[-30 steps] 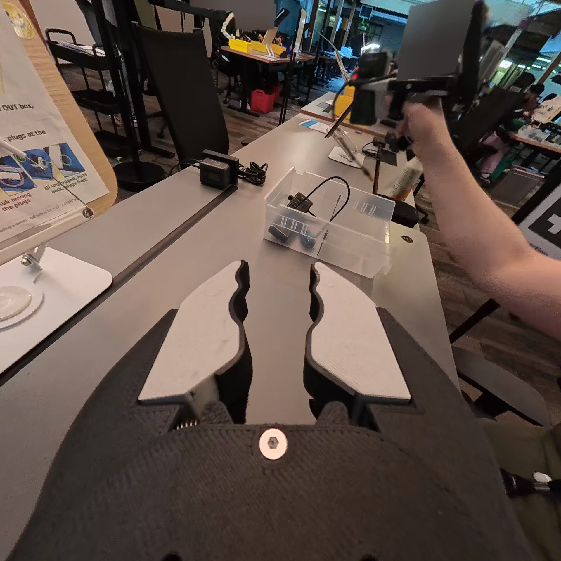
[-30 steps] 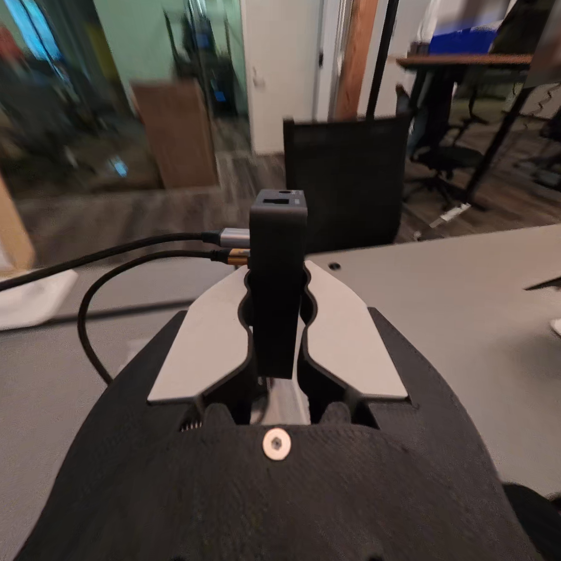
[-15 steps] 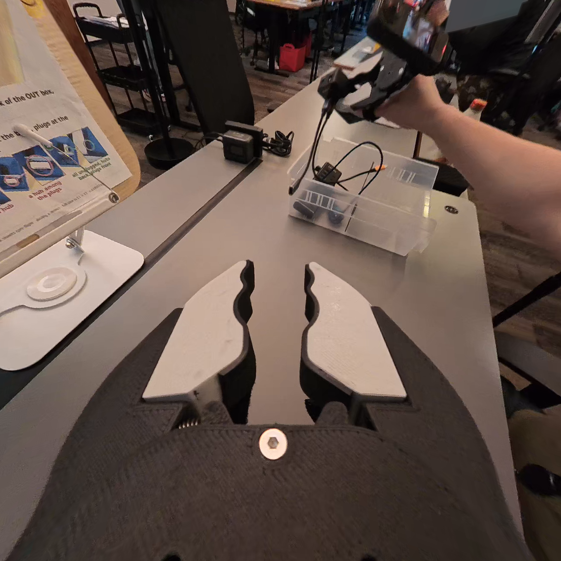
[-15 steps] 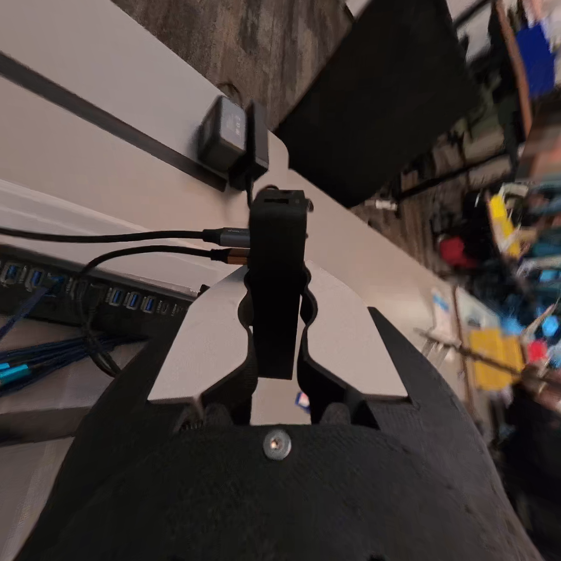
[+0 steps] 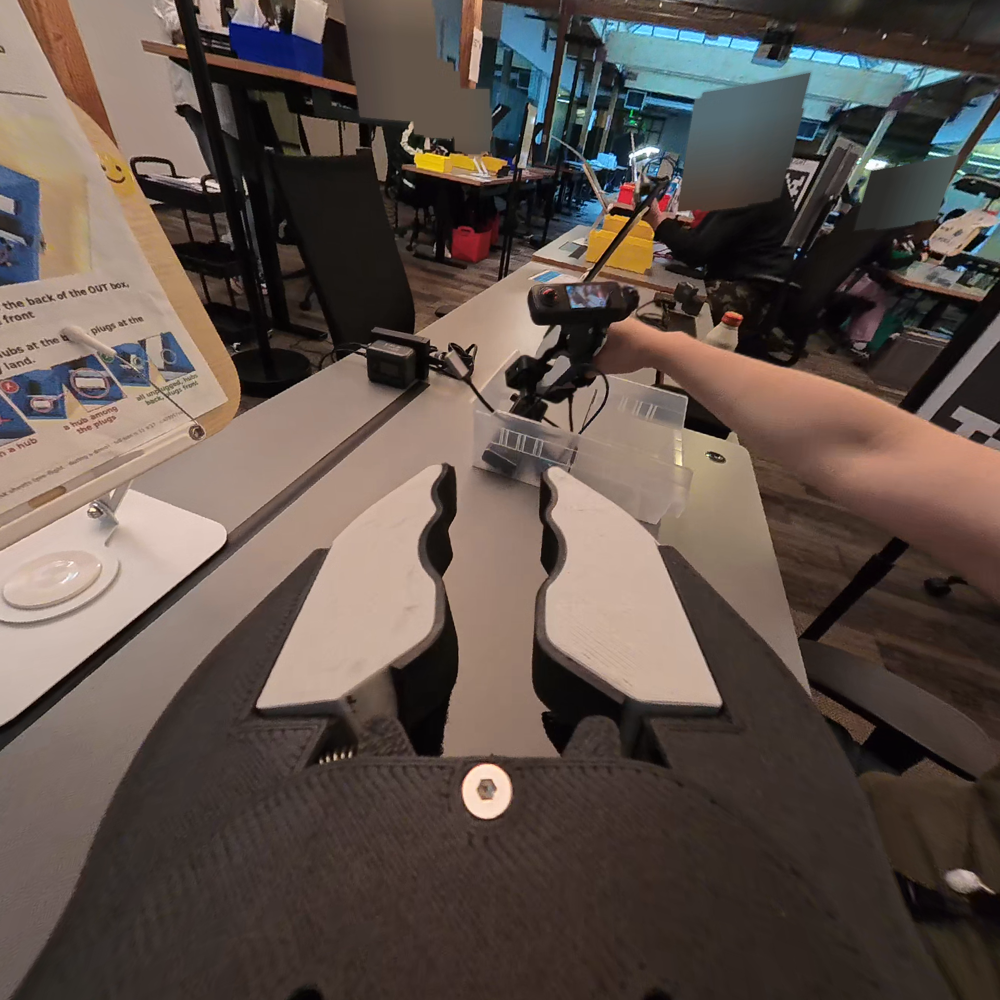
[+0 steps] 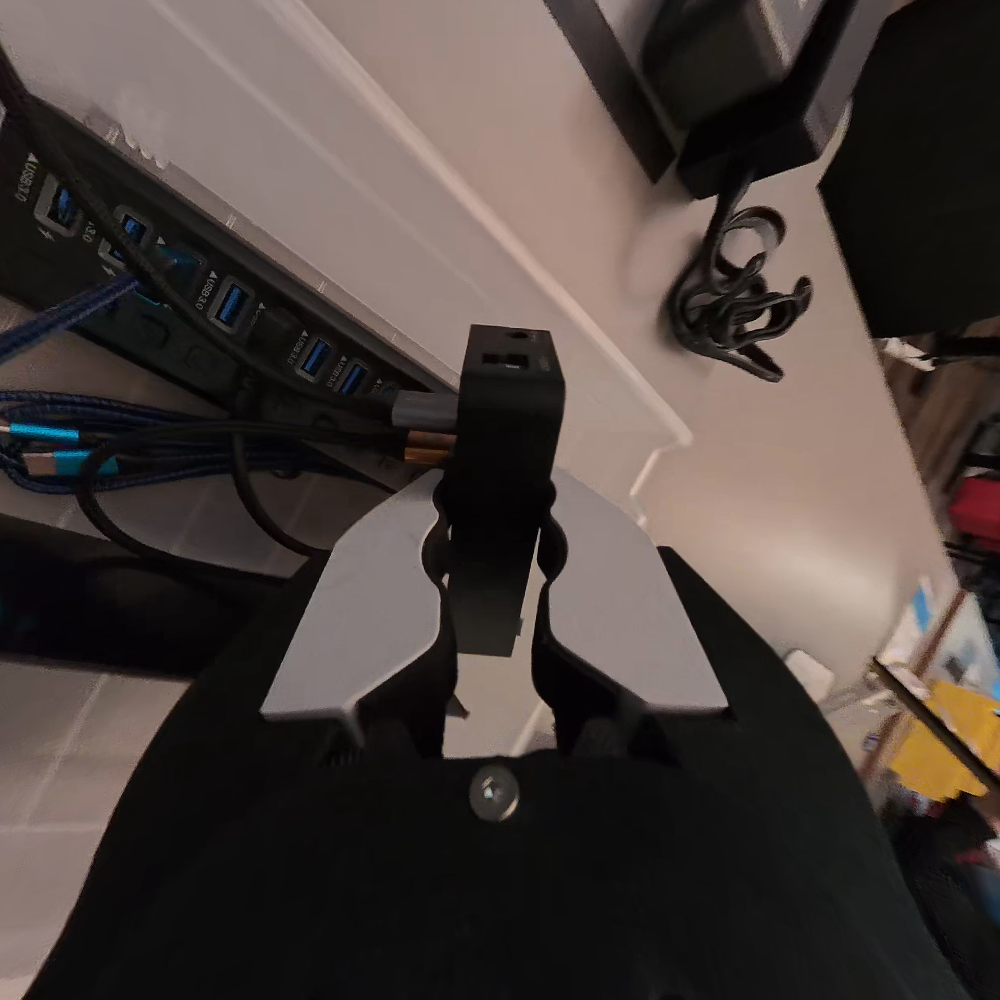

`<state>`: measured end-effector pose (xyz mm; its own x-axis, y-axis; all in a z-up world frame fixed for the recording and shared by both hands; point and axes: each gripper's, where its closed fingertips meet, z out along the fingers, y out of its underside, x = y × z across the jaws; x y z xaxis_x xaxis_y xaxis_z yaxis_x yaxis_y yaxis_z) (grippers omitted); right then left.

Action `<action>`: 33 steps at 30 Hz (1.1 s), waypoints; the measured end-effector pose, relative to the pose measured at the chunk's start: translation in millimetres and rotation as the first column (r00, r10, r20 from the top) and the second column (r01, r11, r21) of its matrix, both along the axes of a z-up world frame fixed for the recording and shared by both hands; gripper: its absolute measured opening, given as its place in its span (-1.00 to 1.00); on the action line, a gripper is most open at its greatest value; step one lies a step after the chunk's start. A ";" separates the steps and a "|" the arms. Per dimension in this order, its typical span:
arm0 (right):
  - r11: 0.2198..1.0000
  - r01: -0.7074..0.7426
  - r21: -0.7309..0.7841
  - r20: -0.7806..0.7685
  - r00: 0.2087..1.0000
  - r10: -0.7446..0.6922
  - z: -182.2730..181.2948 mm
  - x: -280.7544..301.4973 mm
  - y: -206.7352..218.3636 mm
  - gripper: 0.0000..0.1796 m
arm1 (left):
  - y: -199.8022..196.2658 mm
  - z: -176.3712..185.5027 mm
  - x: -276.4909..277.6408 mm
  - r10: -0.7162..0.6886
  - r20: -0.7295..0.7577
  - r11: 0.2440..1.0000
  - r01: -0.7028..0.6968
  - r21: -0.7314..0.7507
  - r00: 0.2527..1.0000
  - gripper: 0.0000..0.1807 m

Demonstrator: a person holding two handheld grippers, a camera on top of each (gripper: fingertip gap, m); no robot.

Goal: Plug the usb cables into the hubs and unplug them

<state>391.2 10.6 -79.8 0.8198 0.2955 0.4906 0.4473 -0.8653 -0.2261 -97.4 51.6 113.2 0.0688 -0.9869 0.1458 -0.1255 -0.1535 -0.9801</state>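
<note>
While the right gripper [image 6: 498, 541] clamps a small black hub [image 6: 506, 460] upright between its pale fingers [image 6: 379, 595], the left gripper [image 5: 495, 519] waits with its jaws parted and nothing between them, low in the centre of the left wrist view over the grey table [image 5: 303, 476]. In the right wrist view the small hub sits at mid-frame, two plugs in its left side — a grey-shelled one [image 6: 425, 408] above a copper-coloured one [image 6: 427, 452] — with their black cables trailing off to the left edge.

Behind it, in the upper left of that view, a long black multi-port hub [image 6: 227, 303] lies in a clear bin [image 6: 487, 227] with blue braided cables [image 6: 81, 427] bunched beside it. In the left wrist view the same bin [image 5: 638, 460] shows just above centre, the right gripper [image 5: 527, 403] dipping into it.

The small hub looks light and rigid, a hard plastic block that I judge could twist in the grip when a plug is pulled sideways — so the hold across its flat faces, low on the body, seems sound. The cables are limp and will drag. I would take each plug by its stiff shell, not the cord, and pull straight out along the port. The smooth metal shells may be slippery.
</note>
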 end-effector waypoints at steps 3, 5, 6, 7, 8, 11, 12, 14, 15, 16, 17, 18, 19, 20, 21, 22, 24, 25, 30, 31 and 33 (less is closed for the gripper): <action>0.998 0.065 -0.016 -0.083 0.994 -0.066 -7.9 -3.0 -0.8 -0.67 | -2.0 2.5 -4.9 0.005 0.010 1.000 -0.004 -0.018 1.000 -0.69; 0.991 0.109 -0.082 -0.130 0.984 -0.119 -16.8 -7.4 -6.5 -0.63 | -2.9 6.1 -8.8 0.021 0.022 0.999 -0.020 -0.035 1.000 -0.68; 0.982 0.137 -0.129 -0.141 0.978 -0.155 -20.8 -7.6 -12.0 -0.61 | -2.9 8.8 -10.9 0.033 0.030 0.999 -0.032 -0.043 0.999 -0.67; 0.975 0.159 -0.154 -0.147 0.972 -0.182 -22.8 -7.2 -15.7 -0.58 | -2.9 11.5 -12.9 0.048 0.038 0.998 -0.046 -0.051 0.998 -0.66; 0.977 0.161 -0.140 -0.151 0.972 -0.182 -21.5 -7.1 -15.4 -0.55 | -3.2 14.5 -15.4 0.065 0.043 0.996 -0.063 -0.057 0.997 -0.64; 0.989 0.145 0.008 -0.207 0.968 -0.140 0.9 -10.2 -10.9 -0.49 | -3.7 24.9 -31.2 0.161 0.037 0.987 -0.160 -0.027 0.986 -0.63; 0.987 0.138 0.081 -0.244 0.963 -0.115 12.8 -13.3 -9.5 -0.47 | -3.0 29.4 -41.5 0.218 0.033 0.976 -0.218 0.003 0.975 -0.62; 0.964 0.145 0.224 -0.281 0.956 -0.078 37.0 -12.3 -13.6 -0.38 | -1.5 40.4 -72.3 0.359 0.045 0.930 -0.362 0.071 0.932 -0.62; 0.946 0.177 0.270 -0.287 0.953 -0.096 45.3 -5.9 -20.7 -0.32 | -0.5 45.6 -92.9 0.437 0.059 0.893 -0.441 0.092 0.897 -0.60; 0.931 0.220 0.293 -0.292 0.947 -0.132 49.1 2.8 -30.9 -0.22 | 0.6 49.3 -116.3 0.516 0.070 0.848 -0.520 0.104 0.854 -0.58; 0.919 0.266 0.292 -0.296 0.938 -0.178 48.4 12.4 -43.8 -0.17 | 1.7 50.8 -141.7 0.590 0.075 0.797 -0.595 0.108 0.804 -0.55; 0.911 0.308 0.274 -0.311 0.925 -0.219 43.6 20.1 -57.9 -0.13 | 3.0 49.8 -167.9 0.657 0.071 0.743 -0.660 0.113 0.751 -0.50; 0.906 0.342 0.248 -0.336 0.908 -0.251 36.9 25.5 -71.6 -0.10 | 5.4 45.3 -194.8 0.719 0.051 0.685 -0.719 0.117 0.693 -0.42; 0.905 0.366 0.217 -0.373 0.888 -0.270 29.8 27.7 -85.0 -0.10 | 9.1 37.1 -222.4 0.779 0.012 0.622 -0.774 0.118 0.627 -0.33; 0.904 0.379 0.199 -0.428 0.863 -0.268 25.4 25.7 -95.2 -0.11 | 13.9 27.3 -248.8 0.827 -0.039 0.561 -0.819 0.122 0.561 -0.22; 0.893 0.391 0.221 -0.491 0.836 -0.245 26.6 23.1 -101.2 -0.17 | 19.7 17.4 -272.9 0.861 -0.090 0.508 -0.851 0.133 0.500 -0.14; 0.857 0.441 0.268 -0.598 0.773 -0.211 33.3 21.0 -113.0 -0.36 | 32.2 -7.7 -312.6 0.885 -0.217 0.448 -0.880 0.159 0.411 -0.02; 0.844 0.475 0.249 -0.629 0.742 -0.232 32.0 23.3 -121.1 -0.36 | 37.7 -25.0 -328.4 0.872 -0.303 0.447 -0.878 0.173 0.384 -0.04; 0.849 0.524 0.061 -0.648 0.668 -0.366 1.3 29.0 -148.1 -0.31 | 54.6 -127.5 -375.7 0.650 -0.694 0.503 -0.860 0.087 0.310 -0.12; 0.848 0.529 0.036 -0.658 0.651 -0.379 -2.5 25.5 -147.6 -0.32 | 58.6 -141.6 -375.5 0.607 -0.724 0.504 -0.863 0.031 0.328 -0.14; 0.835 0.550 -0.028 -0.631 0.638 -0.441 -11.6 23.3 -149.4 -0.39 | 67.7 -161.2 -386.6 0.571 -0.776 0.447 -0.894 0.020 0.268 -0.18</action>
